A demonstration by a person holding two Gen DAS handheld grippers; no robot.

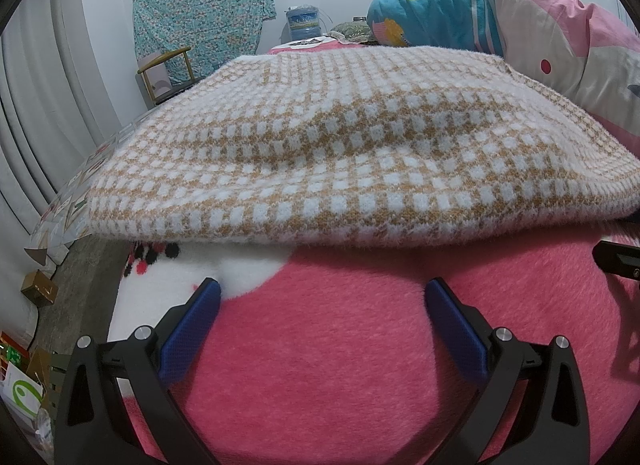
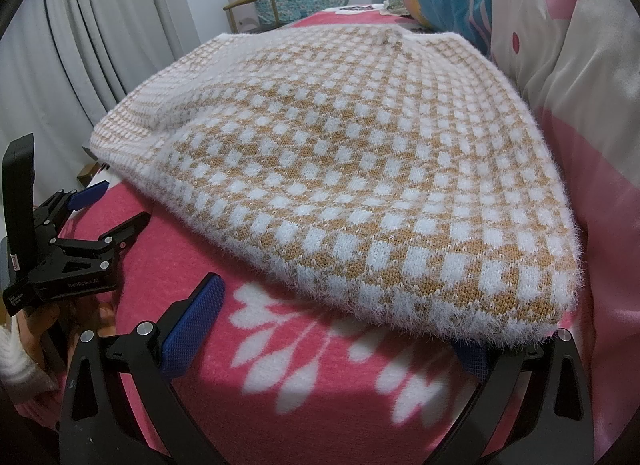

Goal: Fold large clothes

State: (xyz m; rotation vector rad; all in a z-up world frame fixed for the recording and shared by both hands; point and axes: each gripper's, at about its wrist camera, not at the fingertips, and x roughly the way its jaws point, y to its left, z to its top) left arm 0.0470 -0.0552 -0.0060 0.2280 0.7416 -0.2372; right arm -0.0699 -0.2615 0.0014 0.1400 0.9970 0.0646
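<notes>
Taking the pink blanket [image 1: 360, 365] as the landmark, the checked tan-and-white sweater [image 1: 320, 153] lies spread across its middle, its near hem facing both cameras and its far right side running up close to the rolled duvet [image 1: 540, 37]; the right wrist view suggests it is already doubled over, though I cannot be sure. At the blanket's near left, the left gripper [image 1: 322, 297] hovers just short of the hem with its jaws spread wide and nothing between them. Further right, the right gripper [image 2: 340, 317] is also spread wide and empty, its right finger tucked under the sweater's near right corner [image 2: 532, 317], the left one over bare blanket. The knit looks thick, fuzzy and limp, so it should be light but floppy, sagging wherever unsupported and likely dragging on the fleecy blanket. The hem corners seem the best places to pinch, catching every layer at once.
</notes>
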